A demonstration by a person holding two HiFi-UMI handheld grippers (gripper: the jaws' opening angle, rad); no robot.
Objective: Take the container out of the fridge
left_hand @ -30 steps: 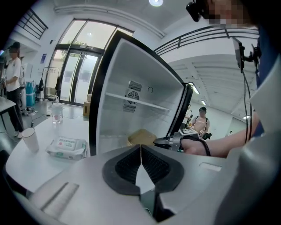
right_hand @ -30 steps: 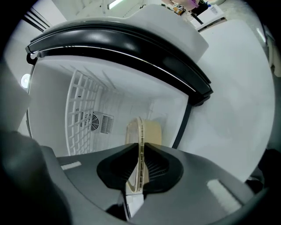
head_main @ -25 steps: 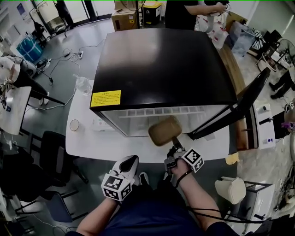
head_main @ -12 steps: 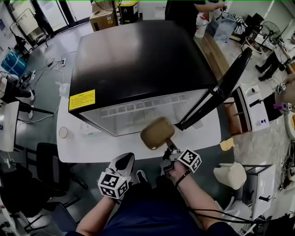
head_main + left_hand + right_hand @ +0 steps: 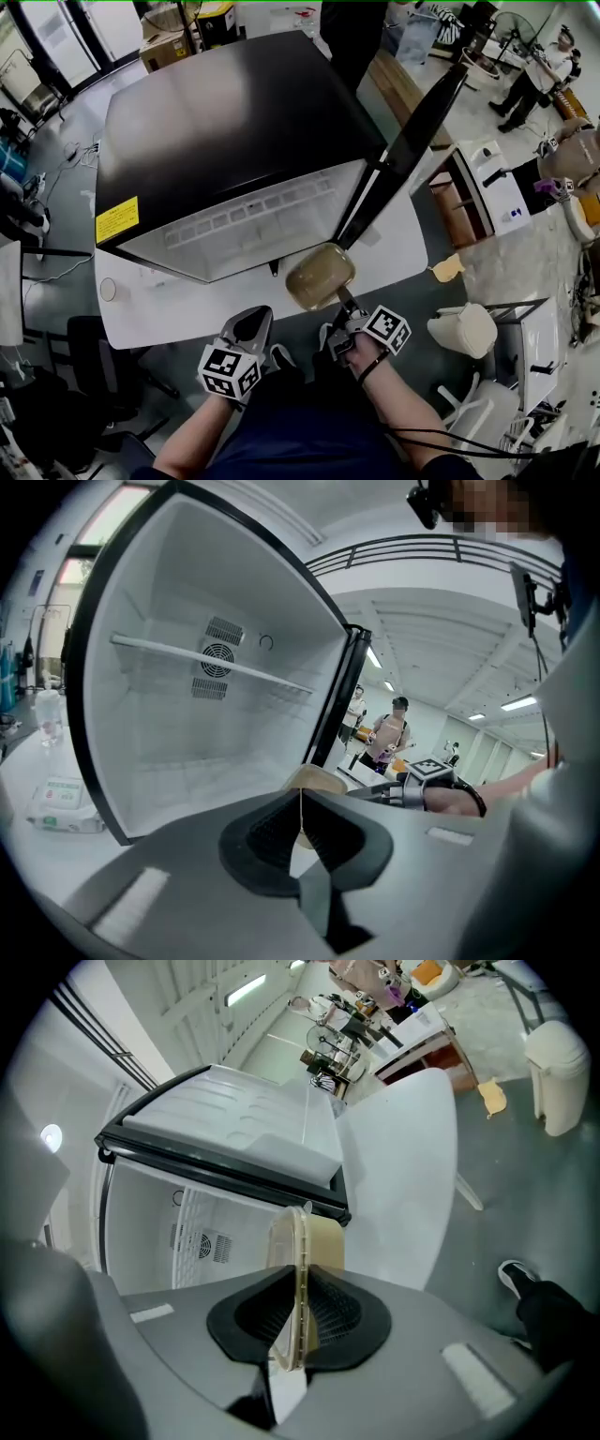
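Observation:
The black fridge stands on a white table. Its door is swung wide to the right and its white inside looks bare. My right gripper is shut on the rim of a tan lidded container, held on edge over the table's front, outside the fridge. The right gripper view shows the rim pinched between the pads, container ahead of the gripper. My left gripper hovers to the left of it, shut on nothing. In the left gripper view its jaws meet, with the container just beyond.
A small round cup sits on the table's left end, and a flat packet and a bottle lie left of the fridge. A white bin stands on the floor at right. People stand beyond the fridge and door.
The container has come back from the fridge opening toward the table's front edge in my right gripper. The left gripper moved along beside it. The head view has swung, shifting the fridge left.

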